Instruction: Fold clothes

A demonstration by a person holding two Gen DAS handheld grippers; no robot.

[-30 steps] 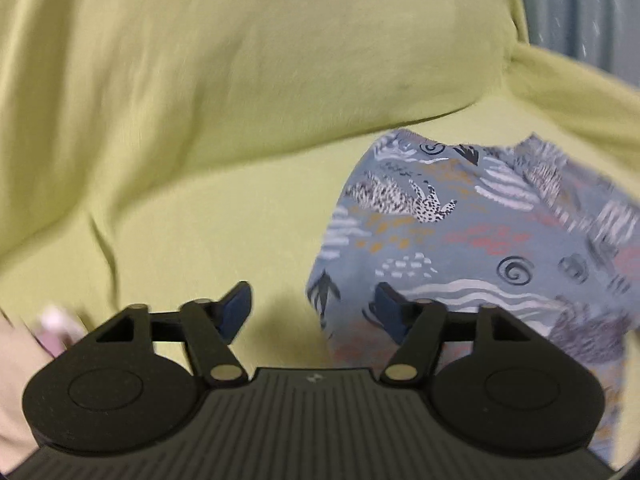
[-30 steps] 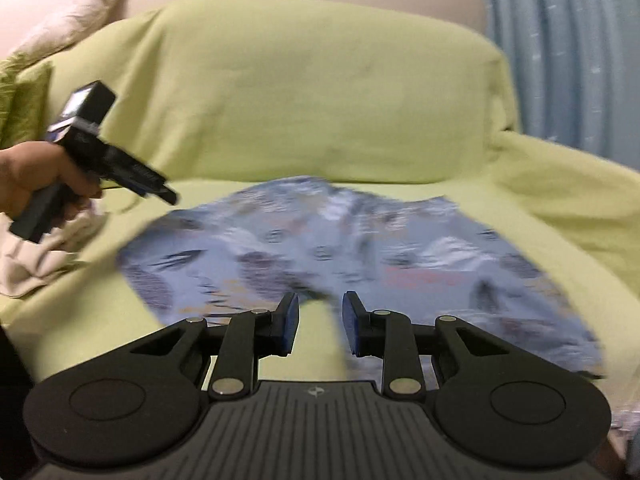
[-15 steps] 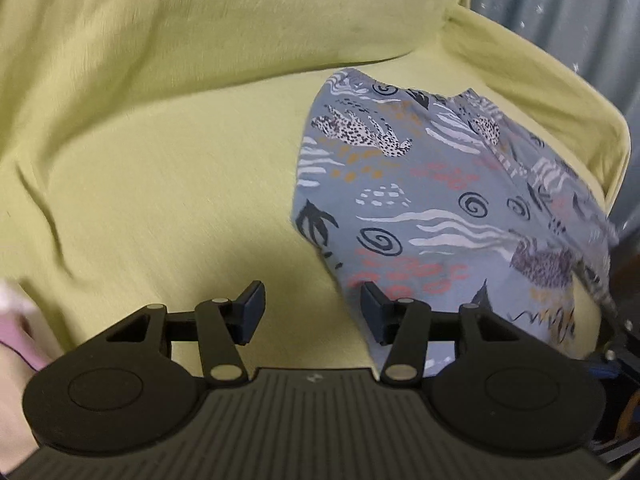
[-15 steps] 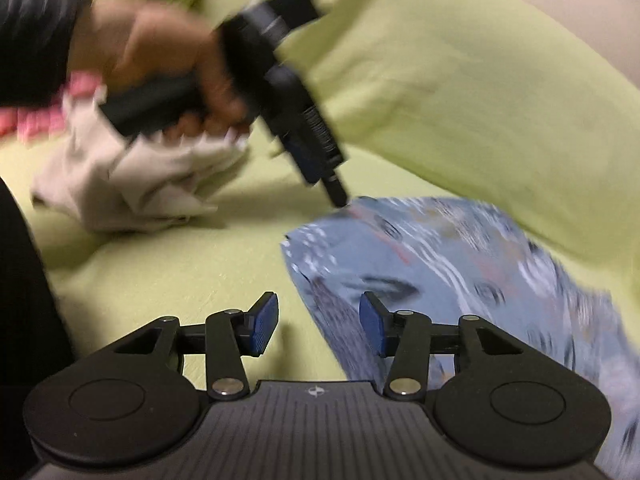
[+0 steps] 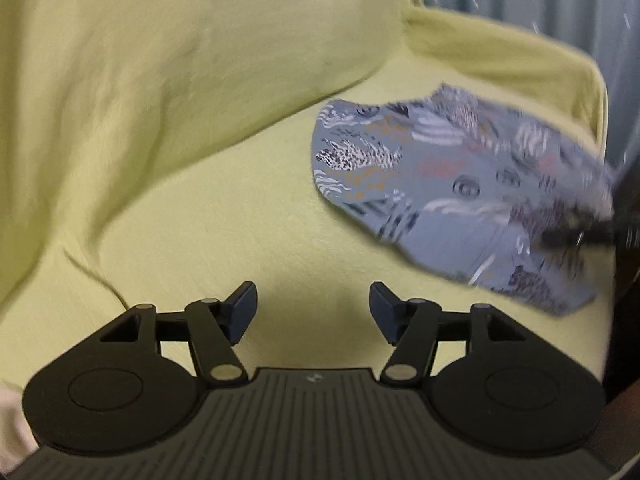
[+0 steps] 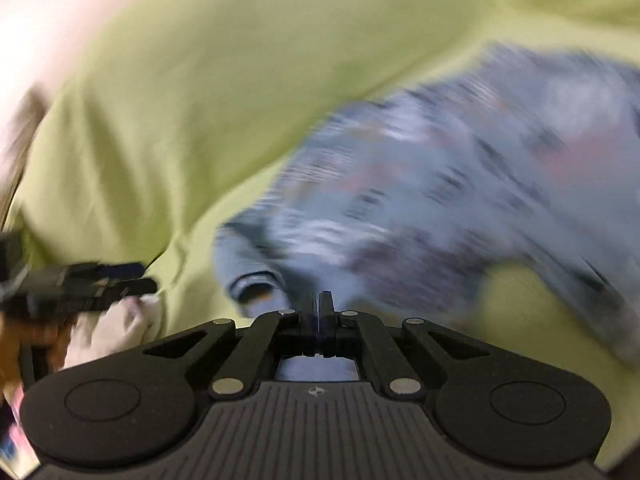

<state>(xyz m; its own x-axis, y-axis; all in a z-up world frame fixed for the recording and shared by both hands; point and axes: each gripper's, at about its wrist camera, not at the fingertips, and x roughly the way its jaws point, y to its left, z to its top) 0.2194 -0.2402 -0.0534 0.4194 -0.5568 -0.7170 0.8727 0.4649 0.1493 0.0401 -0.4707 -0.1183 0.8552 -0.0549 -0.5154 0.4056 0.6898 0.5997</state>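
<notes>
Right gripper (image 6: 319, 308) clamped on patterned grey shorts (image 5: 452, 184) edge
Left gripper (image 5: 312, 312) jaws apart over bare yellow-green sofa cover (image 5: 208, 216)

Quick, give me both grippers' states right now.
Left gripper: open, holding nothing, over the yellow-green sofa cover.
Right gripper: closed, apparently pinching the edge of the grey patterned garment; motion blur hides the exact grip.

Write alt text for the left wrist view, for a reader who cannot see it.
The open left gripper hovers empty over a yellow-green sofa cover, fingers spread wide. To the right lies a grey-blue patterned garment, its far right edge motion-blurred where a dark object, too blurred to identify, meets it. A blue curtain shows behind the sofa.
</notes>
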